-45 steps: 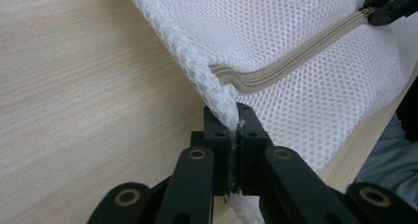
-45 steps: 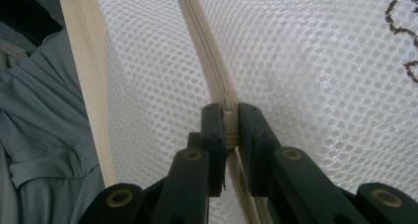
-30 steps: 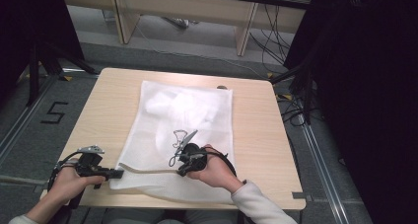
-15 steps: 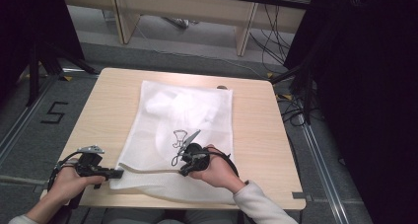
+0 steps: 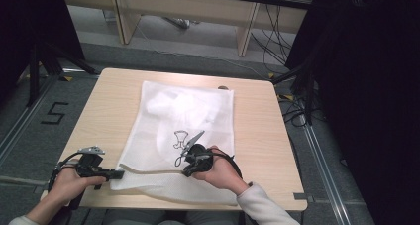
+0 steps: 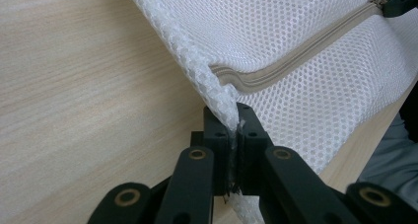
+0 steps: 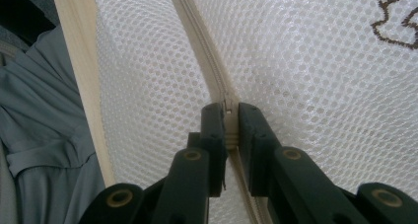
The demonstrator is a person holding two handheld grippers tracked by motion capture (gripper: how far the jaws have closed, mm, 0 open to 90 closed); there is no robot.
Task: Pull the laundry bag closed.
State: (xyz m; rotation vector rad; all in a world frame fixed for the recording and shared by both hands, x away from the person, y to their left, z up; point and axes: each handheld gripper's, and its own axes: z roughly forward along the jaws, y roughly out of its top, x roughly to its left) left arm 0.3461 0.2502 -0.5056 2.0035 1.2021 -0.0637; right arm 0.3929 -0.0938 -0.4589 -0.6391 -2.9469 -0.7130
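A white mesh laundry bag [image 5: 198, 111] lies flat on the wooden table [image 5: 257, 136], with a dark printed motif [image 5: 180, 139] near its middle. A beige zipper [image 5: 148, 169] runs along its near edge. My left gripper [image 5: 119, 174] is shut on the bag's near left corner; in the left gripper view [image 6: 235, 120] the mesh edge [image 6: 217, 93] is pinched between the pads. My right gripper [image 5: 187, 171] is shut on the zipper, and in the right gripper view [image 7: 230, 115] the zipper [image 7: 197, 36] runs straight away from the jaws across the mesh [image 7: 315, 61].
Something white and bulky [image 5: 168, 106] shows inside the far half of the bag. The table's near edge [image 7: 79, 61] and the person's grey clothing [image 7: 39, 135] lie beside the right gripper. Desk legs and cables [image 5: 297, 111] stand beyond and to the right of the table.
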